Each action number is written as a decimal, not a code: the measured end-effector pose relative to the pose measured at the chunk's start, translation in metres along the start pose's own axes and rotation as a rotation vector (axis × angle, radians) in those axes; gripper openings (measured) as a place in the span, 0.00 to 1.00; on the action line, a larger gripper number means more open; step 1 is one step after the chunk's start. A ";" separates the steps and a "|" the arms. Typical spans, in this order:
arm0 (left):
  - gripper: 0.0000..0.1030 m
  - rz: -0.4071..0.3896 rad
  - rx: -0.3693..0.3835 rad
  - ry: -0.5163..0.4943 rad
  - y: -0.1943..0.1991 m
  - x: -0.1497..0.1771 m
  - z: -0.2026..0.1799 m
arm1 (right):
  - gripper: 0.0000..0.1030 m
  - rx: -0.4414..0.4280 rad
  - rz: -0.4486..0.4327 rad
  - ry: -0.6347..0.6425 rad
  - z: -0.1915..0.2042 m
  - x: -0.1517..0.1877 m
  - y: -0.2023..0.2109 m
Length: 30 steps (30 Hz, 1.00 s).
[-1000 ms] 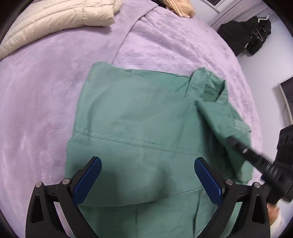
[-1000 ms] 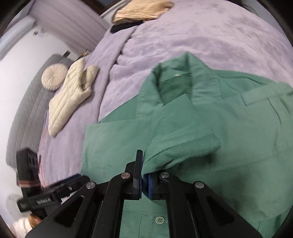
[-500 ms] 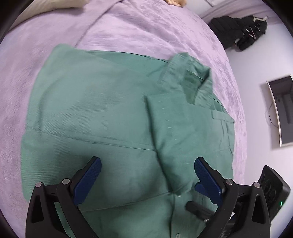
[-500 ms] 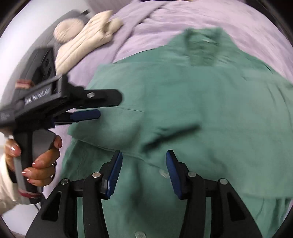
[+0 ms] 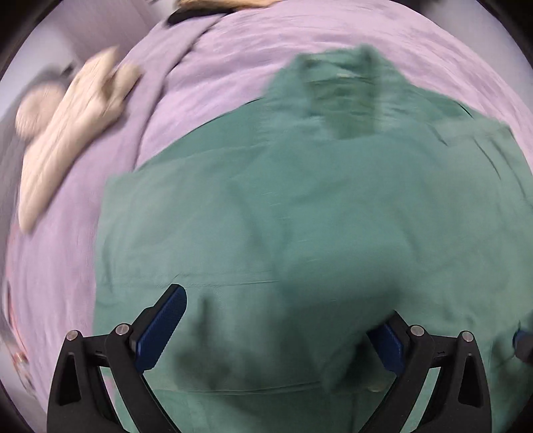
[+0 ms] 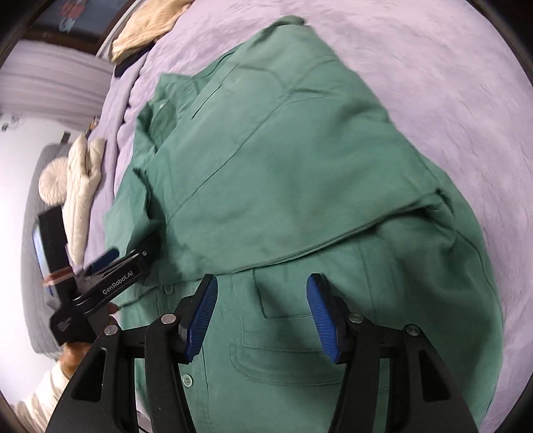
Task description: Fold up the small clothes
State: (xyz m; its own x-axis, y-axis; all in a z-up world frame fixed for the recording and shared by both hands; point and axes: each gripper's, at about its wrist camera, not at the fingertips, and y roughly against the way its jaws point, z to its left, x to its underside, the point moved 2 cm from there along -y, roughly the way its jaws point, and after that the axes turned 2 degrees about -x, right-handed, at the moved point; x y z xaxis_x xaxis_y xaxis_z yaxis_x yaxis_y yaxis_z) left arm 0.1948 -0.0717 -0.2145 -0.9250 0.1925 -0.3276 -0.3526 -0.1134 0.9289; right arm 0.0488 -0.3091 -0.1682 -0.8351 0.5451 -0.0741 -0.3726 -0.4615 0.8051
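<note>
Bedroom in a home. A bed [image 6: 416, 66] fills most of both views, covered with a soft lilac plush blanket [image 5: 233, 66]. A green shirt [image 6: 299, 166] lies spread on it. A cream quilted jacket [image 6: 81, 186] lies farther off on the blanket, next to a round cream cushion [image 6: 51, 180]. Behind those stands a grey padded headboard [image 6: 31, 233]. Pale curtains [image 6: 50, 76] hang in the right wrist view, with a white wall [image 6: 20, 150] below them. A tan knitted garment [image 6: 150, 23] lies at the far edge of the bed. Left wrist view is motion-blurred.
</note>
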 end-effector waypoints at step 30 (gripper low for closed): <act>0.15 0.138 0.350 0.229 -0.016 0.001 0.084 | 0.09 -0.120 -0.003 -0.137 -0.066 -0.030 0.050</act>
State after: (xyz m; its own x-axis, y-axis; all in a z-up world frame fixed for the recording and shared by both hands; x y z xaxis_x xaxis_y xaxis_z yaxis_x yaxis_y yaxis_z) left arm 0.2114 0.0124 -0.2155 -0.9814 -0.0270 -0.1899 -0.1912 0.2214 0.9563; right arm 0.0285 -0.3948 -0.1653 -0.7741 0.6330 0.0116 -0.4270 -0.5355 0.7287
